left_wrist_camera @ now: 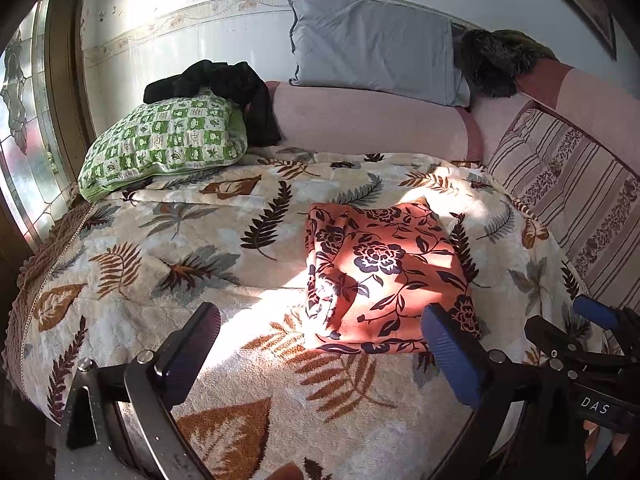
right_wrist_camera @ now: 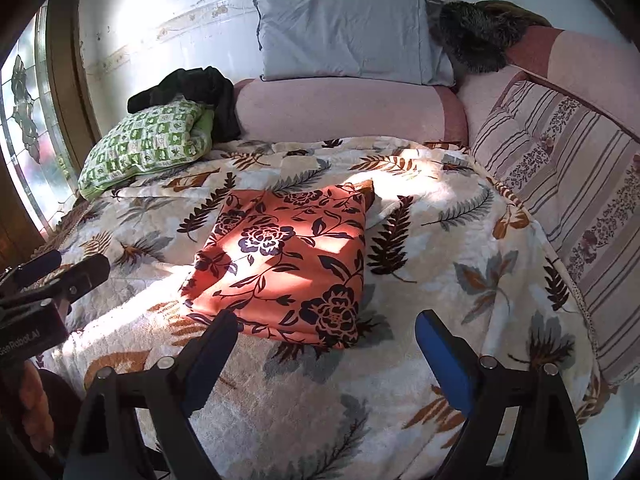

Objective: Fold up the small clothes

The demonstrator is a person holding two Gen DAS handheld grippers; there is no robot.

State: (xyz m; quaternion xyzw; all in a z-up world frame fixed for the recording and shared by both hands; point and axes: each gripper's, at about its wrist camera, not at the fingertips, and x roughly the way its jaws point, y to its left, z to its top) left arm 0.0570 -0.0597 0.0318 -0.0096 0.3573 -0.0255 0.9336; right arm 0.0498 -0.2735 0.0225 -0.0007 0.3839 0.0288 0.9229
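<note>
Orange floral garment [left_wrist_camera: 384, 276] folded; both tools wide, empty.

Sunlit bedroom corner with a bed against a pale wall

A leaf-patterned blanket [left_wrist_camera: 160, 264] covers the bed, crossed by a bright patch of sun. A grey pillow [left_wrist_camera: 372, 52] leans on the white wall [left_wrist_camera: 168, 12], above a pink bolster [left_wrist_camera: 360, 120]; a green checked pillow [left_wrist_camera: 160, 140] lies near the stained-glass window [left_wrist_camera: 20, 128] at the left.
</note>
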